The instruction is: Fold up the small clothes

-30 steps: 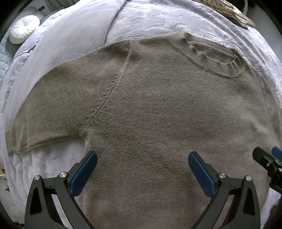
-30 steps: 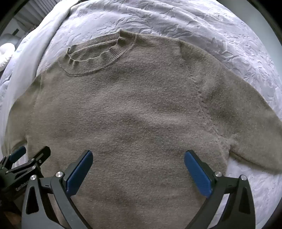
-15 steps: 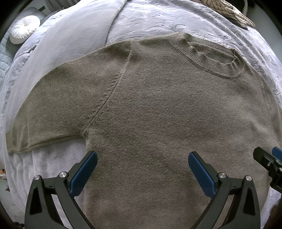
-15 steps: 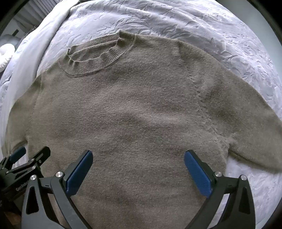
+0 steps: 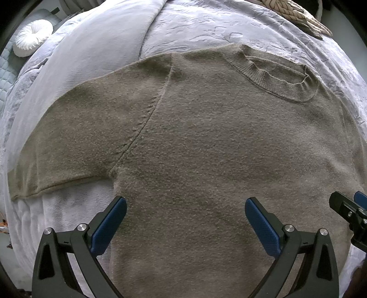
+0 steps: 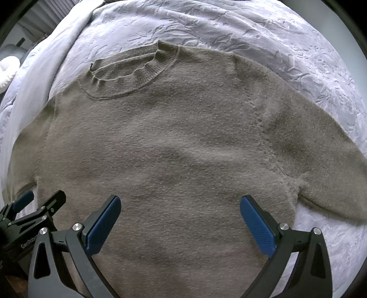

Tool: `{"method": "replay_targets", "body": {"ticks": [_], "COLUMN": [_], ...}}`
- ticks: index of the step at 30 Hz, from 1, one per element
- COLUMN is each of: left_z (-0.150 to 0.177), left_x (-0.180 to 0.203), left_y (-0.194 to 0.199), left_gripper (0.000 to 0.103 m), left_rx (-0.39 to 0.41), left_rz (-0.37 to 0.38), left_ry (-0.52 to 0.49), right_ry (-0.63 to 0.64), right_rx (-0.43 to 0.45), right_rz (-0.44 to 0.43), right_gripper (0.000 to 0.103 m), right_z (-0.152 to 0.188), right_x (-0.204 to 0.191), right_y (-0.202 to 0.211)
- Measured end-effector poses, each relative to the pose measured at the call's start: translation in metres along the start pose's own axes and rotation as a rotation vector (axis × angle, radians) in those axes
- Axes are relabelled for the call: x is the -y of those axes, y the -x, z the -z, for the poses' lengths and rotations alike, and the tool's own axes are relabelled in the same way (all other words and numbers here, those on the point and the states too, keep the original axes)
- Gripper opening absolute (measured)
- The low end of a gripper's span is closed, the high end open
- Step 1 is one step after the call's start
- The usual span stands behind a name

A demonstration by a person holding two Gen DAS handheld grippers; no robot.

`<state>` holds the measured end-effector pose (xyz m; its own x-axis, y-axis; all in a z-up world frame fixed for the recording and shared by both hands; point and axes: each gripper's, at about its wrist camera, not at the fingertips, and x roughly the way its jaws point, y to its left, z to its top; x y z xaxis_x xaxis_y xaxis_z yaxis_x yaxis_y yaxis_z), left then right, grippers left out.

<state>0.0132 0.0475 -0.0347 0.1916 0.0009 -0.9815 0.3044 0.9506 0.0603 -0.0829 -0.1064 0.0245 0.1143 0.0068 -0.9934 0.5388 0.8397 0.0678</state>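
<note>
A grey-brown knitted sweater (image 5: 206, 142) lies flat on the bed, front up, ribbed collar (image 5: 279, 75) at the far side and both short sleeves spread out. Its left sleeve (image 5: 75, 137) shows in the left wrist view, its right sleeve (image 6: 321, 155) in the right wrist view. My left gripper (image 5: 185, 220) hovers open over the lower left of the body, nothing between its blue pads. My right gripper (image 6: 180, 217) hovers open over the lower right of the body (image 6: 183, 149), also empty. Each gripper's tip shows at the edge of the other's view.
The sweater rests on a pale lilac embossed bedspread (image 6: 252, 29) with a smooth lilac blanket (image 5: 96, 52) to the left. A round white cushion (image 5: 32, 37) sits far left. A beige knitted item (image 5: 296, 11) lies at the far edge.
</note>
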Motion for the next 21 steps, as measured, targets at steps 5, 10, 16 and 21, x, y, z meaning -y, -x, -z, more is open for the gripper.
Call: {"method": "replay_targets", "body": {"ticks": [5,10,16,21], "left_z": [0.000,0.000,-0.001,-0.001], "left_x": [-0.001,-0.004,-0.008,-0.011], "left_y": [0.001,0.002,0.004,0.005], "left_gripper": [0.103,0.103,0.103,0.103], "left_rx": [0.001,0.001,0.001,0.002], "left_rz": [0.002,0.005,0.008,0.010], "left_ry": [0.001,0.003,0.004,0.006], "right_ry": [0.000,0.005,0.010,0.014], "right_rx": [-0.002,-0.002,0.020,0.043], "right_rz": [-0.001,-0.002,0.001,0.002], "right_gripper": [0.103,0.103,0.103,0.103], "right_z": [0.002,-0.001,0.000,0.002], "right_x": [0.001,-0.003,-0.004,-0.006], "right_y": [0.000,-0.003,-0.003,-0.003]}}
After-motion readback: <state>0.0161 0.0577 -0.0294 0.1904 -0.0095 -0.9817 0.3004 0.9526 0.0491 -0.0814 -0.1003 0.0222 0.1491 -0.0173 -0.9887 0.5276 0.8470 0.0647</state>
